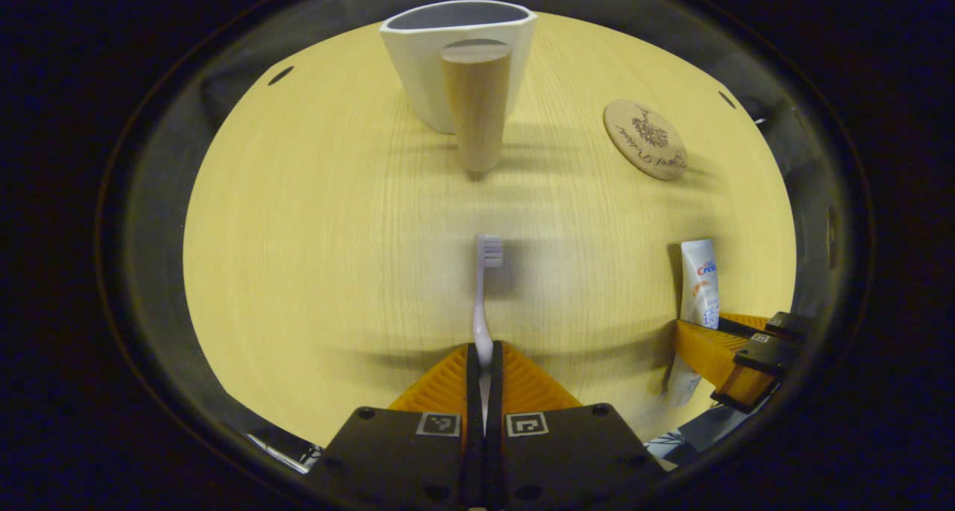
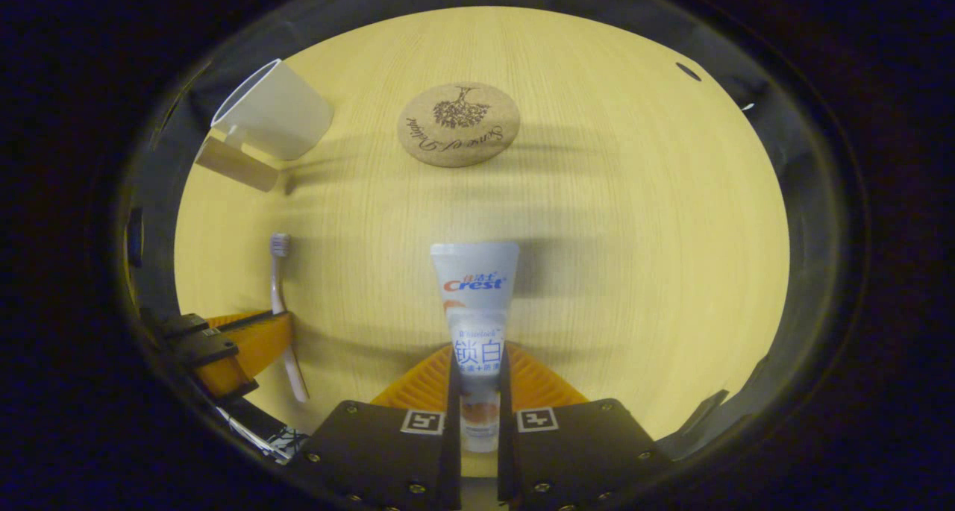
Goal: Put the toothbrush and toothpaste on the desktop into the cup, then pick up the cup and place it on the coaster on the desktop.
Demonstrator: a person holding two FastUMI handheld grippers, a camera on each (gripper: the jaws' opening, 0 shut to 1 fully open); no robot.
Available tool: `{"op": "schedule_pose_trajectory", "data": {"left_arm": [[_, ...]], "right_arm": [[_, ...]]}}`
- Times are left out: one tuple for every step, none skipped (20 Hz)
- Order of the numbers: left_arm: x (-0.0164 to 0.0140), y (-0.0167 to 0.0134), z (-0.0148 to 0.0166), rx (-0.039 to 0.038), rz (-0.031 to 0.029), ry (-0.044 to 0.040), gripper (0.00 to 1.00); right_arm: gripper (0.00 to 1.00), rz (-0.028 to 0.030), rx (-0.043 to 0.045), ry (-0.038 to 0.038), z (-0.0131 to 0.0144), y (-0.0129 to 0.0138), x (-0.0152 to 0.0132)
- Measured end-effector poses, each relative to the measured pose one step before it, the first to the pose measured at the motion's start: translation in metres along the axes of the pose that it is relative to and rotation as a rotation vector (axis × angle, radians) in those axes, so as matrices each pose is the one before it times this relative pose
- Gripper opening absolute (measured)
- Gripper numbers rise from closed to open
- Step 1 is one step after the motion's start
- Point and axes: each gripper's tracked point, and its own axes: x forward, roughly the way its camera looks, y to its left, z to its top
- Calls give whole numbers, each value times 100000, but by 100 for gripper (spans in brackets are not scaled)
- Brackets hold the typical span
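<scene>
Holding both items off my two grippers right now. In the left gripper view, my left gripper (image 1: 484, 362) has its fingers pinched nearly together on the handle of the toothbrush (image 1: 483, 302), which sticks out fwd w/ the bristle head at the far end, over the light wood desktop (image 1: 313, 272). Straight ahead of the brush stands the white cup (image 1: 418, 63), upright, w/ its wooden handle (image 1: 475, 104) facing me. The round cork coaster (image 1: 644, 139) lies flat to the right of the cup, well apart from it. At the right edge of that view I see the other gripper w/ the toothpaste tube gripped in it.

In the right gripper view, my right gripper (image 2: 479, 373) is closed partway, both fingers pressing the sides of the toothpaste tube (image 2: 476, 302), flat crimped end pointing fwd, cap end back between the fingers. The coaster (image 2: 458, 124) sits beyond the tube on the desktop (image 2: 634, 235), the cup (image 2: 277, 112) off to the upper left. The left gripper (image 2: 257, 339) w/ the toothbrush (image 2: 282, 295) shows at the lower left. Can't tell if either item touches the desktop.
</scene>
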Motion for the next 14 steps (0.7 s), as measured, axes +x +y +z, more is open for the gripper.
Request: {"op": "schedule_pose_trajectory", "data": {"left_arm": [[150,4,8,-59,-396,-2,8],[-96,43,45,-431,-341,-663,8],[-65,184,-184,-475,323,-278,8],[-92,48,-199,-984,-147,-17,8],[-190,119,-179,-687,-535,-467,8],[-404,112,-99,-127,-282,-716,8],[-477,218,-53,352,21,-839,8],[-514,192,11,403,-60,-926,8],[-450,144,-5,235,-349,-504,8],[-638,72,53,-379,-590,-434,8],[-530,64,255,-473,-773,-912,8],[-731,170,449,-684,-545,-1253,8],[-669,51,602,-848,-741,-1608,8],[-613,-21,611,-1008,-1180,-1308,8]], "right_arm": [[20,777,962,-472,133,-41,-51],[21,-378,527,-102,-82,-215,71],[21,-825,319,-441,80,-336,-90],[20,-273,281,-406,-116,-181,41],[21,238,264,-11,-44,-179,-113],[21,120,348,-65,-252,-148,-141],[21,-91,253,-135,30,-191,-104],[21,-86,316,-60,-88,-173,-110],[21,43,421,-138,117,-94,-93],[21,232,303,-106,-46,-56,-122],[21,371,307,-209,100,-10,-188],[21,459,253,-276,14,45,-186],[21,319,342,-452,118,53,-201],[21,496,101,-496,107,85,-242]]}}
